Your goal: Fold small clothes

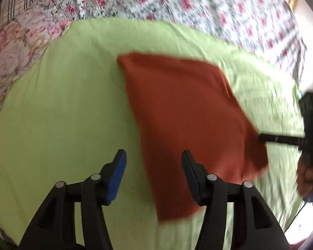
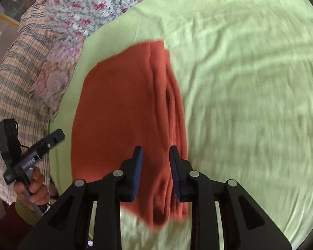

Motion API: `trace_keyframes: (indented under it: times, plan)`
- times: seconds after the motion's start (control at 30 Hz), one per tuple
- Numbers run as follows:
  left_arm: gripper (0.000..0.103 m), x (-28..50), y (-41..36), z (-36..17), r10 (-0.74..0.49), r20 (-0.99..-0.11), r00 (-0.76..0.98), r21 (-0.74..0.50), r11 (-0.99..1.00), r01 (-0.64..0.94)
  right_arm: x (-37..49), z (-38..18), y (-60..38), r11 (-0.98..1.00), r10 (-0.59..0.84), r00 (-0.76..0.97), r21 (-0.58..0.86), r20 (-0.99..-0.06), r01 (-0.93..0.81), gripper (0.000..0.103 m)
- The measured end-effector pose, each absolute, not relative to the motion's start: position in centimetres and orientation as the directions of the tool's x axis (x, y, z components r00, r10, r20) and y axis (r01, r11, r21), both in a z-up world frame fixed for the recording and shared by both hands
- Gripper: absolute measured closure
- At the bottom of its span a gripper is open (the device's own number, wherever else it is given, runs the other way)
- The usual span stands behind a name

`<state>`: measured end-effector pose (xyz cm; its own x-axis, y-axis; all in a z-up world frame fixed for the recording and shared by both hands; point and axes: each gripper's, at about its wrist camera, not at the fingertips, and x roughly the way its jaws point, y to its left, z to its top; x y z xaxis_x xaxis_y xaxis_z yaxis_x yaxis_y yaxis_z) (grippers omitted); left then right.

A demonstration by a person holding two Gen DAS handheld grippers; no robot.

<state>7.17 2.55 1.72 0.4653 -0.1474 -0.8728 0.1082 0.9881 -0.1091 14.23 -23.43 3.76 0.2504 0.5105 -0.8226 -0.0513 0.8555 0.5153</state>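
Observation:
A rust-orange garment (image 1: 183, 112) lies folded on a light green sheet (image 1: 62, 108). My left gripper (image 1: 154, 156) is open above the garment's near left edge, holding nothing. The right gripper (image 1: 260, 138) shows at the right of the left wrist view, its tip at the garment's right corner. In the right wrist view the garment (image 2: 125, 108) lies in layered folds and my right gripper (image 2: 155, 153) hovers over its near end, jaws open with a narrow gap, cloth below them. The left gripper (image 2: 58, 135) shows at the left, held in a hand.
The green sheet (image 2: 250, 104) covers the bed. Floral bedding (image 1: 177, 0) lies behind it, a pink flowered quilt (image 1: 12, 58) at the left, and a plaid cloth (image 2: 16, 73) at the bed's side. The image is motion-blurred.

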Motion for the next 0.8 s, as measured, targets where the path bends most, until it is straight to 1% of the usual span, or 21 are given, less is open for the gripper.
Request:
trace_keyframes:
  times: [0.07,0.1,0.2,0.23,0.27,0.3,0.4,0.47,0.53,0.6,0.63,0.67,0.73,0.8]
  plan:
    - [0.035,4.8,2.1,0.8,-0.135,-0.882,0.451,-0.088,0.988,0.124,12.3,3.7,-23.3,0.858,0.508,0.231,0.510,-0.830,-0.057,0.075]
    - [0.033,3.7,1.8,0.1,-0.128,-0.888,0.441,-0.075,0.988,0.136,11.4,3.4,-23.1,0.864,0.500,0.217,0.499,-0.838,-0.061,0.075]
    - [0.032,1.6,1.2,-1.6,-0.103,-0.905,0.412,-0.041,0.987,0.156,10.2,2.5,-22.1,0.871,0.489,0.194,0.485,-0.850,-0.072,0.075]
    - [0.032,1.3,1.1,-2.0,-0.090,-0.907,0.411,-0.027,0.987,0.157,10.0,2.2,-21.9,0.872,0.488,0.189,0.483,-0.852,-0.075,0.077]
    - [0.032,1.1,0.9,-2.3,-0.074,-0.906,0.417,-0.010,0.988,0.154,10.0,2.1,-21.6,0.871,0.491,0.185,0.485,-0.851,-0.080,0.092]
    - [0.032,1.0,0.8,-2.5,-0.073,-0.905,0.420,-0.008,0.988,0.154,10.1,2.2,-21.5,0.865,0.502,0.184,0.495,-0.845,-0.085,0.098]
    - [0.032,1.4,0.5,-2.4,-0.071,-0.899,0.433,-0.009,0.990,0.142,10.8,3.9,-21.3,0.841,0.540,0.205,0.531,-0.816,-0.100,0.098]
    - [0.032,1.7,0.1,-2.3,-0.074,-0.895,0.439,-0.010,0.989,0.148,11.1,6.0,-21.5,0.804,0.593,0.243,0.584,-0.768,-0.113,0.098]
    - [0.032,1.9,-0.2,-2.3,-0.049,-0.892,0.449,0.016,0.990,0.140,11.3,9.0,-21.9,0.766,0.636,0.302,0.627,-0.710,-0.142,0.098]
    - [0.047,2.4,-0.1,-2.3,-0.013,-0.891,0.453,0.027,0.996,0.083,11.3,10.6,-22.4,0.760,0.643,0.336,0.627,-0.688,-0.170,0.098]
    - [0.070,2.7,0.0,-2.1,-0.015,-0.896,0.445,0.011,0.998,0.055,11.2,10.8,-22.5,0.778,0.624,0.341,0.600,-0.704,-0.186,0.098]
    - [0.080,3.2,0.7,-2.5,-0.052,-0.908,0.416,-0.052,0.999,0.011,11.2,10.5,-22.4,0.808,0.588,0.342,0.555,-0.734,-0.197,0.098]
    - [0.086,3.6,1.3,-2.9,-0.093,-0.916,0.391,-0.121,0.992,-0.048,11.1,8.7,-22.7,0.854,0.520,0.319,0.487,-0.792,-0.182,0.098]
    - [0.090,3.5,0.4,-3.5,-0.075,-0.927,0.366,-0.097,0.994,-0.043,11.1,6.4,-22.8,0.878,0.479,0.288,0.452,-0.830,-0.158,0.098]
